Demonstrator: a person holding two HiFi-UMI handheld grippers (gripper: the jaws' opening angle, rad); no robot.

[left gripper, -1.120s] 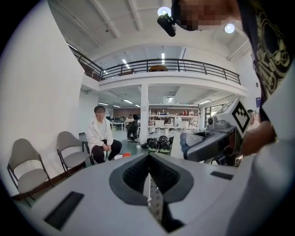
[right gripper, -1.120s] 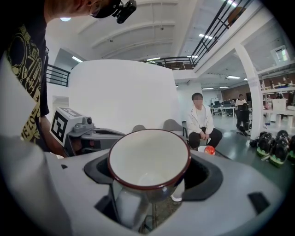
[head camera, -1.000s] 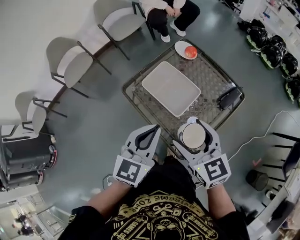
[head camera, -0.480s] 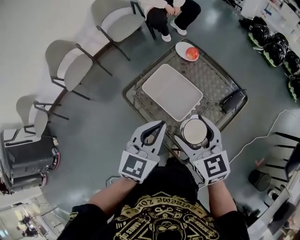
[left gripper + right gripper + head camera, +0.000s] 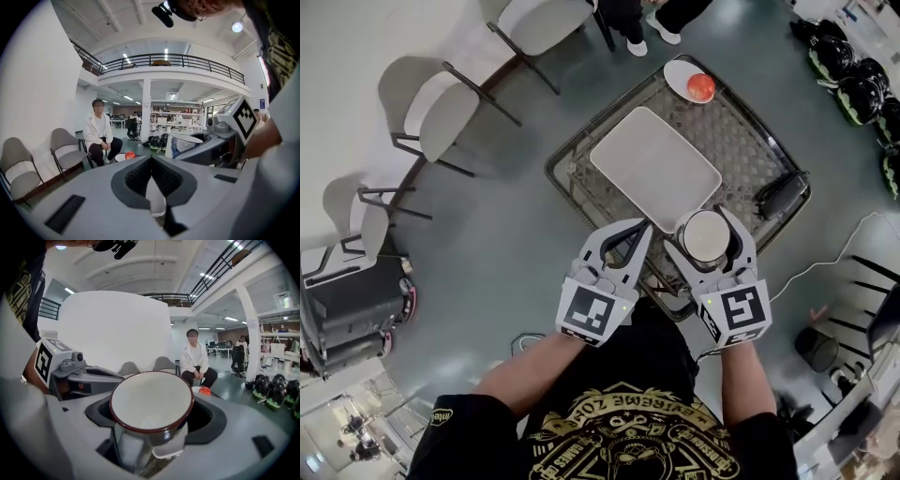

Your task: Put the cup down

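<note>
Cup [image 5: 706, 236] sits clamped in the right gripper [image 5: 707, 223] over the table [image 5: 741, 155] edge; left gripper [image 5: 636, 230] is pinched together, empty.

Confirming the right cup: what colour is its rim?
Dark reddish-brown, round a white inside; the cup shows best in the right gripper view.

From above, my right tool [image 5: 709, 225] hides the sides and base of the cup [image 5: 707, 238]. The seated person [image 5: 623, 14] is cut off at the top edge. The red thing [image 5: 701, 87] on the plate [image 5: 678, 74] is too small to name.
</note>
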